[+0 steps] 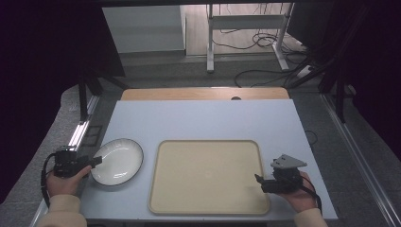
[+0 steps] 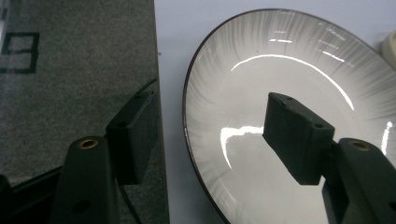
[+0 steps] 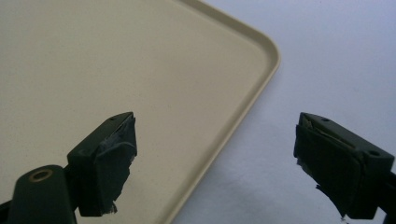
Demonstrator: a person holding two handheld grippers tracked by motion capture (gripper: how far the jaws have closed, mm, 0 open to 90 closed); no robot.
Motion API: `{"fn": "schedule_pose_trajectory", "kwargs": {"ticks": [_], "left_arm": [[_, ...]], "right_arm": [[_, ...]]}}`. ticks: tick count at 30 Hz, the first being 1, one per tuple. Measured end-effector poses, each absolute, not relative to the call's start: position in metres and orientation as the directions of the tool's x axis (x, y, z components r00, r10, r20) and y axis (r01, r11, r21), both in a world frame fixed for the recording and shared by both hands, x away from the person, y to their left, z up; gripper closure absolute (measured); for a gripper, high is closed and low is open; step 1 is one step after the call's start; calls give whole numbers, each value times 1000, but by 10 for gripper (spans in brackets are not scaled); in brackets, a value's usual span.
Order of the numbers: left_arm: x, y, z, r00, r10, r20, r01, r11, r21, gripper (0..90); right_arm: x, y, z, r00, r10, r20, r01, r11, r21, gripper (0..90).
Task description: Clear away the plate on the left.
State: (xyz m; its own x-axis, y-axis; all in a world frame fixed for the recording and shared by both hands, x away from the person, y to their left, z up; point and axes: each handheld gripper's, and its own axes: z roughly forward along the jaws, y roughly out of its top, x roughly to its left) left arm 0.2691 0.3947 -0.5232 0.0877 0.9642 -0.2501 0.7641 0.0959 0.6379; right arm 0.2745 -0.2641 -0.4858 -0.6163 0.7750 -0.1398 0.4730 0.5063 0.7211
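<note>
Fingers [image 2: 299, 135] of the left gripper [image 1: 97, 161] stand apart, straddling the near-left rim of the white plate [image 1: 118, 161] at lower left, pads not pressing. Step in hand: gripping the plate; next, closing squarely on the rim. Right gripper [image 1: 257, 179] hangs wide, empty, astride the beige tray [image 1: 208, 177] edge. Plate's underside contact is hidden.

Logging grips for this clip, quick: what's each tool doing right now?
Left tool: open, jaws straddling the plate rim, pads not pressing it.
Right tool: open, holding nothing, over the tray edge.
</note>
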Motion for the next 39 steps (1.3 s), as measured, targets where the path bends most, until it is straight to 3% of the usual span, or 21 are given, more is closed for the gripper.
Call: {"fn": "schedule_pose_trajectory", "kwargs": {"ticks": [39], "left_arm": [[281,399,-540,62,933,-354,823,152,547,666]], "right_arm": [[277,-262,-492,-624,762,-173,484,552,679,140]]}}
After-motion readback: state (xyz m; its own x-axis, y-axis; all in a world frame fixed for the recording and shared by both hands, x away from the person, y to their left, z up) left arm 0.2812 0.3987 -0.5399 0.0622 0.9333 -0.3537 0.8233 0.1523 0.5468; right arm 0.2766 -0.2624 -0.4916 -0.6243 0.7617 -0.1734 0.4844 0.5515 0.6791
